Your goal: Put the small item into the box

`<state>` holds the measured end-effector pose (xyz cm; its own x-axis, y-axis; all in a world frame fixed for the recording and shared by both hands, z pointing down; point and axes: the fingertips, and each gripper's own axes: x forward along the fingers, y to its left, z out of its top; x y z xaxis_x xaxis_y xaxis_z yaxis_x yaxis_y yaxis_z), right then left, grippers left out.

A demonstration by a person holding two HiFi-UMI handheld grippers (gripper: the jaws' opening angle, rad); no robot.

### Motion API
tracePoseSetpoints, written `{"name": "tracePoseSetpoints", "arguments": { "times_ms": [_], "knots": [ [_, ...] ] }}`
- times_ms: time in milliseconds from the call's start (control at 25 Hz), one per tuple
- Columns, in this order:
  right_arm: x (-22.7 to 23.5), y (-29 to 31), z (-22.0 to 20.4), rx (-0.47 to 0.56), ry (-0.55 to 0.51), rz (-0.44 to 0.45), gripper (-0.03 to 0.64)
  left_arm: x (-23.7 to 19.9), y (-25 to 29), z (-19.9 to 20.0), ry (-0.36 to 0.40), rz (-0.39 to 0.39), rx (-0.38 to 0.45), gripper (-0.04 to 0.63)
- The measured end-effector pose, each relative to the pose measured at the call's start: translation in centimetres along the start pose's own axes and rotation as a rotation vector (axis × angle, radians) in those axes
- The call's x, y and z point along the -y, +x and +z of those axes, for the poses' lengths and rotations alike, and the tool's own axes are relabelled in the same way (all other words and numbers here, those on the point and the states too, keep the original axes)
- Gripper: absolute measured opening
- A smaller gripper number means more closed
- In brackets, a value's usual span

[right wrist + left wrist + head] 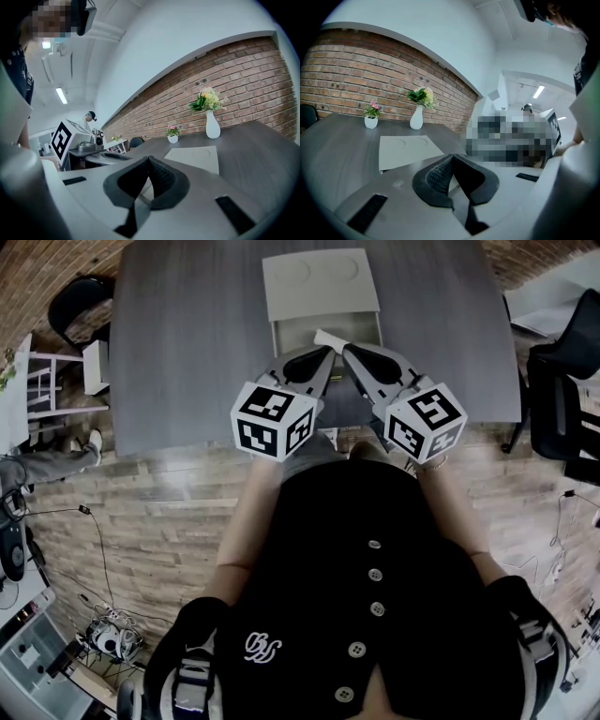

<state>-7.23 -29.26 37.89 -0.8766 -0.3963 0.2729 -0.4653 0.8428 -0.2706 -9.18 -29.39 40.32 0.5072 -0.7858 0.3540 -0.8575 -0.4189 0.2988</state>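
Though over the box (319, 292), left tool (327, 353) and right tool (348, 352) are closed.

No word or number can be read with certainty. Black-and-white square marker patterns are carried on the left cube (272, 420), fixed to the left claw (328, 350), and on the right cube (427, 423), fixed to the right claw (347, 352); these are coded blocks, not letters. One such pattern is also shown in the right gripper view on a cube face (62, 138). A small white curled emblem (263, 646) is printed on the person's black shirt (375, 521); its characters cannot be made out. Pale print is borne on a dark sleeve (27, 84) in the right gripper view, too blurred to be read.
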Motion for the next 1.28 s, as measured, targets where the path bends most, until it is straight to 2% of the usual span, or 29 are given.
{"name": "tracePoseSetpoints", "arguments": {
  "times_ms": [1280],
  "knots": [
    [0.5,2.5,-1.5,-0.03,-0.001,-0.071,0.0,-3.1,-1.1,-0.3,-0.002,-0.03,-0.027,0.014]
  ]
}}
